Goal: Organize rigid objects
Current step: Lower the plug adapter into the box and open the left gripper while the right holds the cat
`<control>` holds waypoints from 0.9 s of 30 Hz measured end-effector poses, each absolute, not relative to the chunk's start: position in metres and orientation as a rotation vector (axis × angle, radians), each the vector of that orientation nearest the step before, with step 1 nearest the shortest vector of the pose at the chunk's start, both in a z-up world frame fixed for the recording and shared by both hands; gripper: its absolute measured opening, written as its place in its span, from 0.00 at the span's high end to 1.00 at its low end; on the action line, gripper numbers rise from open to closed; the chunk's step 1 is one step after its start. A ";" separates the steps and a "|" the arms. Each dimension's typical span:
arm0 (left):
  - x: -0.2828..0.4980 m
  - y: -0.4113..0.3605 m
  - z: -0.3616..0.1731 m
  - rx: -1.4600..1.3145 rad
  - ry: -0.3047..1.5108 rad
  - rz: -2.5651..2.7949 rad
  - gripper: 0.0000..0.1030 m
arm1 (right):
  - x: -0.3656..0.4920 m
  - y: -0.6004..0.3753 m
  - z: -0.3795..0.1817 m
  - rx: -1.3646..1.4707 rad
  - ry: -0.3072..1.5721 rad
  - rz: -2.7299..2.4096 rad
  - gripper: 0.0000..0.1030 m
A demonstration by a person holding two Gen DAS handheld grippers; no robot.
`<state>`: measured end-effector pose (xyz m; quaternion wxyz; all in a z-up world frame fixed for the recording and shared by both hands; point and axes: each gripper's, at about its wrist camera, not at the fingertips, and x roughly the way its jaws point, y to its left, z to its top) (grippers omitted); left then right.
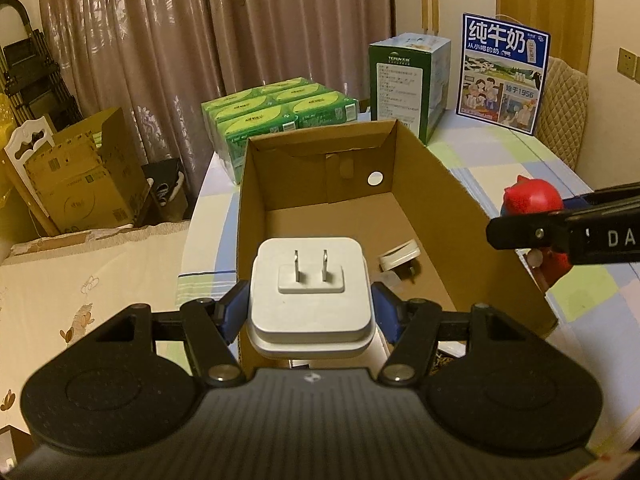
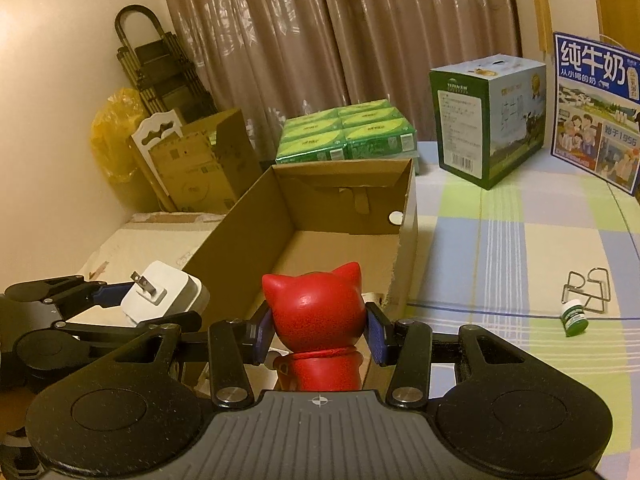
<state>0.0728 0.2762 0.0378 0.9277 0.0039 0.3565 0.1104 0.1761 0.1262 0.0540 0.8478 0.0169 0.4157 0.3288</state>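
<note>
My left gripper [image 1: 308, 304] is shut on a white plug adapter [image 1: 309, 292], prongs facing up, held over the near end of an open cardboard box [image 1: 440, 184]. A smaller white plug [image 1: 399, 260] lies on the box floor. My right gripper [image 2: 316, 330] is shut on a red cat-eared figurine [image 2: 316, 308], just before the box's near right corner [image 2: 408, 216]. In the left wrist view the figurine [image 1: 532, 198] and the right gripper show at the right edge. In the right wrist view the left gripper [image 2: 124, 304] with the adapter [image 2: 164, 294] shows at the lower left.
On the checked tablecloth [image 2: 520, 240] lie a small green-capped bottle [image 2: 574, 317] and a wire puzzle [image 2: 588, 290]. Green tissue packs [image 1: 280, 112], a green milk carton box [image 1: 408, 80] and a blue milk poster [image 1: 504, 72] stand behind the box. Cardboard boxes [image 1: 84, 172] sit left.
</note>
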 end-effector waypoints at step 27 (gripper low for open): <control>0.086 0.279 0.017 -0.006 0.766 0.211 0.41 | 0.174 0.142 0.029 -0.014 0.906 0.698 0.58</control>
